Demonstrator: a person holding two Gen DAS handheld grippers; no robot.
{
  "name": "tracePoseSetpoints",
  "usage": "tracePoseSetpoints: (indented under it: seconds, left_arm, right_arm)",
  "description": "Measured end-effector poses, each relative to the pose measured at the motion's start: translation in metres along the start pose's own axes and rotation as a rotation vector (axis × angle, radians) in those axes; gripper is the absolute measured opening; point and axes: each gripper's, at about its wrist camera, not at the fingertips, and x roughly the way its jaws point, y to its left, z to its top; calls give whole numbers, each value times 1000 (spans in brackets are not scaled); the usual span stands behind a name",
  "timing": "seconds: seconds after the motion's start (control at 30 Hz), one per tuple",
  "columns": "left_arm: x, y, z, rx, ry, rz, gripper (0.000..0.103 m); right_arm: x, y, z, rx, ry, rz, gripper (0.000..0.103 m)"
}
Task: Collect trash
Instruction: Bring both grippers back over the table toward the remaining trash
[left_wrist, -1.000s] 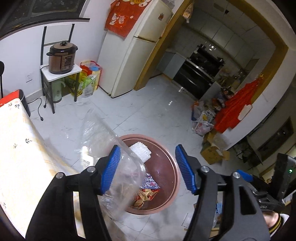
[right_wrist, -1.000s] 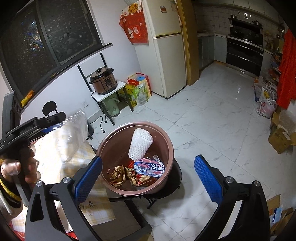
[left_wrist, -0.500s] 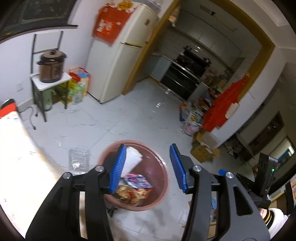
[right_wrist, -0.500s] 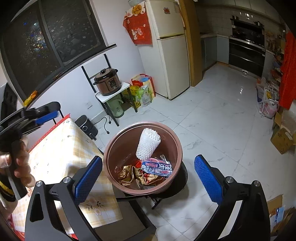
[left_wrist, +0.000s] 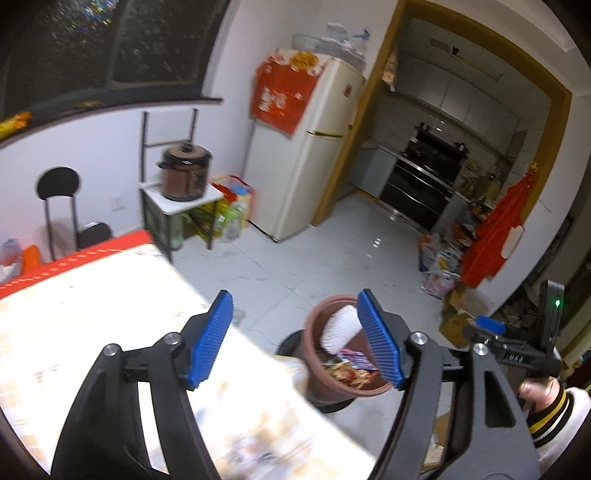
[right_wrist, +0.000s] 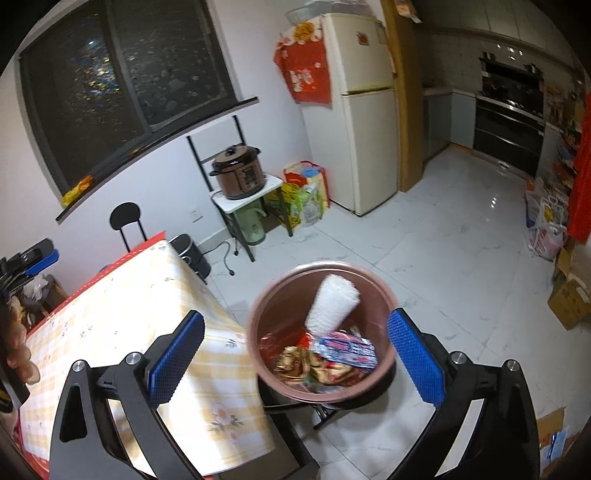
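Inside one brown bin (right_wrist: 258, 306): one foam sleeve (right_wrist: 332, 304); several wrappers (right_wrist: 325, 356).

light: bright indoor, night-dark window (right_wrist: 125, 81) | glare: glossy floor (right_wrist: 461, 251) | blur: motion smear, worst on desk (left_wrist: 92, 317) | edges: fisheye bending, black corners

brown bin (right_wrist: 258, 332), wrappers (right_wrist: 321, 360), open gripper (right_wrist: 295, 354)

- The table (right_wrist: 122, 314) top looks bare, though blurred.
- The bin (right_wrist: 321, 397) stands just off the table's corner, its mouth open, with foam (right_wrist: 332, 304) and wrappers (right_wrist: 325, 358) inside.
- The tiled floor (right_wrist: 443, 258) beyond lies open.
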Motion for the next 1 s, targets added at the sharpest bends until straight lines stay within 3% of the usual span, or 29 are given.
tracePoseSetpoints:
  seconds: [0.33, 0.43, 0.63, 0.7, 0.8, 1.0]
  left_arm:
    - [-114, 71, -33, -11, -76, 199, 75]
    - [-145, 92, -46, -27, -109, 253, 85]
    - [-201, 142, -81, -75, -131, 352, 85]
    - [-215, 158, -92, -102, -131, 378, 86]
    - [-235, 182, -111, -146, -136, 416, 95]
    - [-260, 222, -141, -248, -123, 481, 96]
  right_arm:
    - [-6, 97, 0, -102, -7, 80, 98]
    - [-7, 127, -3, -136, -2, 103, 98]
    - [-4, 189, -11, -209, 16, 144, 98]
    - [-5, 207, -15, -232, 21, 154, 98]
    - [-3, 234, -21, -266, 34, 173, 98]
    - [5, 290, -40, -336, 76, 223, 98]
